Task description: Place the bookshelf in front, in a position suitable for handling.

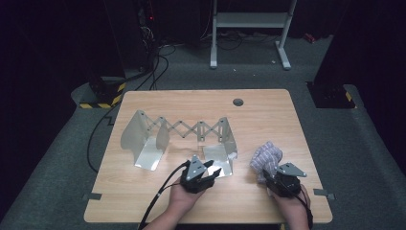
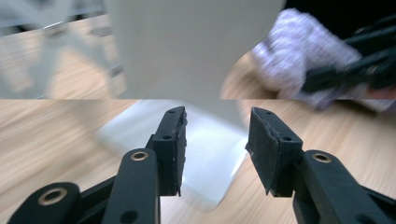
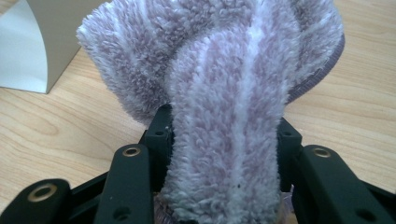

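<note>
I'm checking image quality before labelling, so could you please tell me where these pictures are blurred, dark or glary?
High view: table evenly lit, surroundings nearly black, metal rack shining. Left gripper view: rack and fluffy cloth smeared, left gripper sharp. Right gripper view: cloth crisp, gripped by right gripper.

A pale wooden worktop (image 1: 268, 103) has a round grey grommet (image 1: 238, 102) near its far edge. Beyond it, black cables (image 1: 158, 62) trail over grey floor beside a white metal stand (image 1: 249, 21).
</note>
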`<state>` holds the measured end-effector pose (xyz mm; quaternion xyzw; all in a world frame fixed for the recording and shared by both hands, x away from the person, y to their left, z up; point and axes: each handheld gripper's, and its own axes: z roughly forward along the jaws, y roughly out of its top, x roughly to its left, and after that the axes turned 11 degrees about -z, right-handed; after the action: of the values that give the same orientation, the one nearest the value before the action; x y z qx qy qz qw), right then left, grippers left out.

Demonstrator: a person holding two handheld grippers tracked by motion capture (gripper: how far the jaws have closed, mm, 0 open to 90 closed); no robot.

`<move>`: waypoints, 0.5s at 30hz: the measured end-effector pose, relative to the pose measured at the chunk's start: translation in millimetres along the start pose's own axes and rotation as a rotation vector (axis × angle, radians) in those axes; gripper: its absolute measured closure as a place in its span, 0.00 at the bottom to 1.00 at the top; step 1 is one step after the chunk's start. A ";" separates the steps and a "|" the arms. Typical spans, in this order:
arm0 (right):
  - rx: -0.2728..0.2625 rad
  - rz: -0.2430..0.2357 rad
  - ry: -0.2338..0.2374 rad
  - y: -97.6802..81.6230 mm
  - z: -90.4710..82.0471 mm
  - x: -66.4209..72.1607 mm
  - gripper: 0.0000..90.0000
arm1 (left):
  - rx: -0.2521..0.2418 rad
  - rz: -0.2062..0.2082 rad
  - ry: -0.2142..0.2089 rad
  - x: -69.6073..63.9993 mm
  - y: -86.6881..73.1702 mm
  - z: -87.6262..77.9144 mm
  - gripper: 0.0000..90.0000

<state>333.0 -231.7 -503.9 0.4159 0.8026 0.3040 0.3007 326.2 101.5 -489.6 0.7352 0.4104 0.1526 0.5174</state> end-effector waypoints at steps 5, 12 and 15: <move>0.009 0.001 0.001 -0.8 1.7 1.3 0.61 | 0.004 -0.013 0.099 37.1 -17.8 -37.7 0.63; 0.012 -0.001 -0.001 -0.8 2.8 3.2 0.61 | -0.010 -0.094 0.239 91.1 -30.3 -83.0 0.63; 0.012 -0.003 0.001 -0.7 2.8 3.9 0.61 | -0.025 -0.139 0.312 114.0 -30.8 -100.1 0.62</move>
<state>333.0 -228.0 -507.1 0.4163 0.8051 0.2991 0.2984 317.8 255.9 -497.9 0.6659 0.5338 0.2338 0.4658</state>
